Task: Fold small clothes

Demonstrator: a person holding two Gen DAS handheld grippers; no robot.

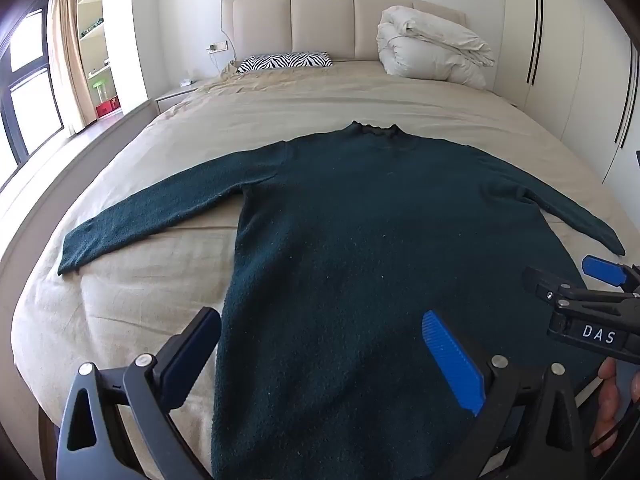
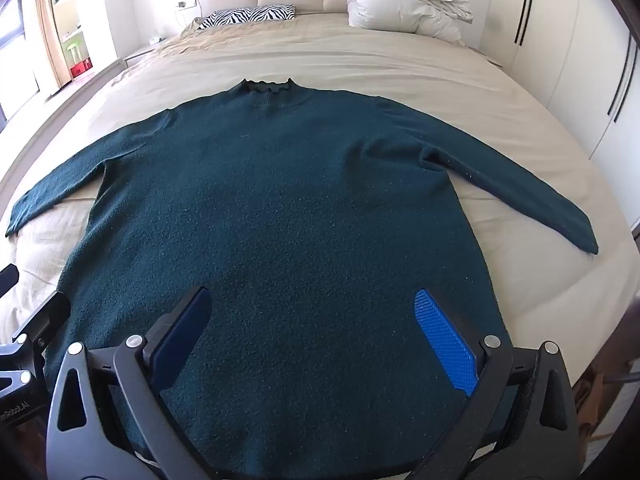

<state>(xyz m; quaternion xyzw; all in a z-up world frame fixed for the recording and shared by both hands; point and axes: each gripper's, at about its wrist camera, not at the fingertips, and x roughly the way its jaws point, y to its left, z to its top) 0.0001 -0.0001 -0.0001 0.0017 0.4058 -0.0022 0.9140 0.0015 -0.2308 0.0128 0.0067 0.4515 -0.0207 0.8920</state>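
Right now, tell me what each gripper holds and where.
Nothing. The left gripper and right gripper are both open above the sweater, which lies flat on the bed.

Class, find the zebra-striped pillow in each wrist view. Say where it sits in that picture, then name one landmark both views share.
Left wrist view: the zebra-striped pillow lies upper centre, against the headboard.
Right wrist view: the zebra-striped pillow lies near the top, left of centre.
Shared landmark: the folded white duvet, to the pillow's right in both.

Dark green sweater flat on beige bed, sleeves outspread
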